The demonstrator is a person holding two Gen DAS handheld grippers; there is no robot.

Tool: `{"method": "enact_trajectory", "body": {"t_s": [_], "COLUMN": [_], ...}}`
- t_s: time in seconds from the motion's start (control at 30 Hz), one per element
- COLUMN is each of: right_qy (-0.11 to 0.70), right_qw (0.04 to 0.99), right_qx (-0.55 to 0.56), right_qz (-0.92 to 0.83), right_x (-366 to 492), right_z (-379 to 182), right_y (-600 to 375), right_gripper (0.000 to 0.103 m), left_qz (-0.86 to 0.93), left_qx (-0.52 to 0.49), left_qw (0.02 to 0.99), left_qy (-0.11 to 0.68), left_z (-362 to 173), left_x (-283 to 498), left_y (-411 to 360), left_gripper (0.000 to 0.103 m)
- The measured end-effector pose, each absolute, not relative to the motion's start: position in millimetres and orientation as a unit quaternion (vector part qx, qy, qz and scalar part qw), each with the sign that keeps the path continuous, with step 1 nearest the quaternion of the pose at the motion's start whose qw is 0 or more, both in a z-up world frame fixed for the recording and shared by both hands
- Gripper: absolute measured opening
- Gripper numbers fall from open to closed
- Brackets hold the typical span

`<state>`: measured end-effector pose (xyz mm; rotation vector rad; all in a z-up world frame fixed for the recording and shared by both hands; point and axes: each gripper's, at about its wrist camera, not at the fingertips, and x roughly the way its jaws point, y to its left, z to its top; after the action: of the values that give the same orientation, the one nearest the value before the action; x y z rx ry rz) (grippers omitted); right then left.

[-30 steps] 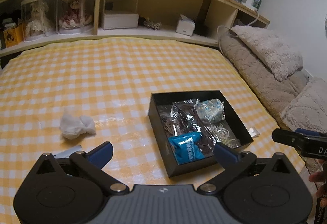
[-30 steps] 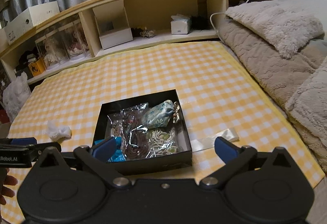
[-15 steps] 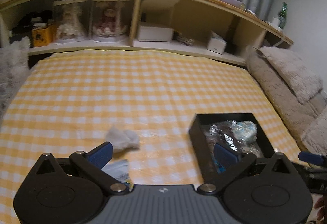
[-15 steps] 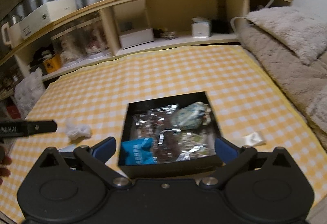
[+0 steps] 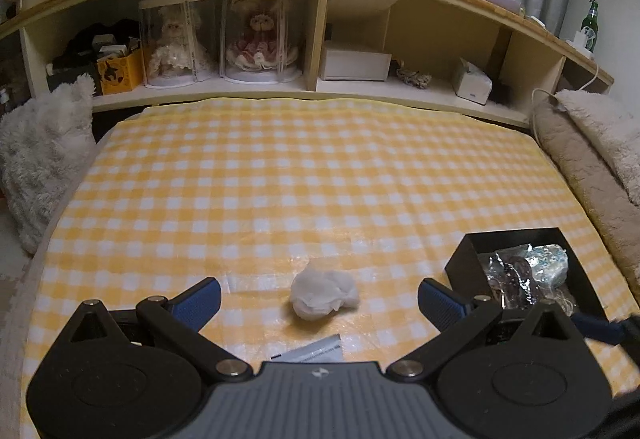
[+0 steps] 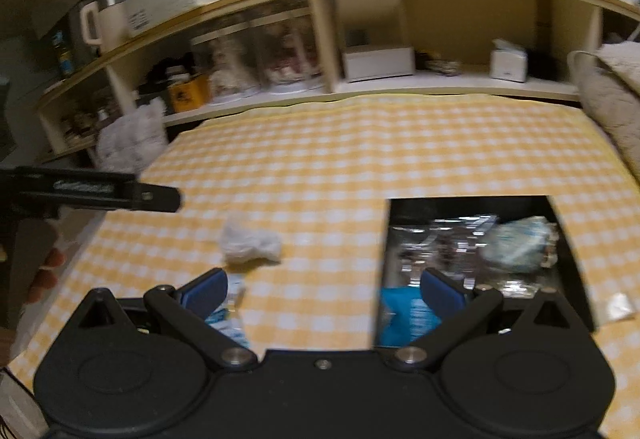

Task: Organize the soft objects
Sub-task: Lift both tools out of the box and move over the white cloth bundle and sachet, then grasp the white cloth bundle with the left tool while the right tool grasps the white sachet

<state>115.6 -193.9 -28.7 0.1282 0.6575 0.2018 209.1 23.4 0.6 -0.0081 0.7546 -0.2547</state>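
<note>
the left claw is spread wide and empty just above the white soft wad lying on the yellow checked cloth, the right claw equally spread and empty, with the black box of packets to the right.

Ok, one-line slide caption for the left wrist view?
Open left gripper lined up on white soft wad on checked cloth, black box alongside.

Both views have swung leftward: the white wad now sits centred between the left gripper fingers instead of off left, and the black box has slid to the right edge.
</note>
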Motion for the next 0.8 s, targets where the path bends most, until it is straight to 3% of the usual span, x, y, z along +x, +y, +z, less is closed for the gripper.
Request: {"method": "enact_trajectory", "body": {"t_s": [0.3, 0.53, 0.8], "right_qy": [0.342, 0.363, 0.386], "right_qw": [0.923, 0.909, 0.897], "right_qx": [0.057, 0.044, -0.008], "right_qz": [0.169, 0.200, 0.213], "right_x": [146.2, 166.1, 179.1], "right_z": [-73.2, -110.7, -141.5], "right_y": [-137.0, -95.9, -70.2], "right_gripper": [0.103, 0.103, 0.102], "left_qz": [-0.165, -0.178, -0.196], "left_qx": [0.007, 0.010, 0.028], "left_qw": [0.916, 0.907, 0.899], "left_qy": [0.366, 0.382, 0.391], "left_z": [-10.5, -26.6, -50.7], "left_x": [236.6, 253.9, 270.7], "left_y": [20.5, 25.2, 20.4], "left_gripper": [0.102, 0.090, 0.088]}}
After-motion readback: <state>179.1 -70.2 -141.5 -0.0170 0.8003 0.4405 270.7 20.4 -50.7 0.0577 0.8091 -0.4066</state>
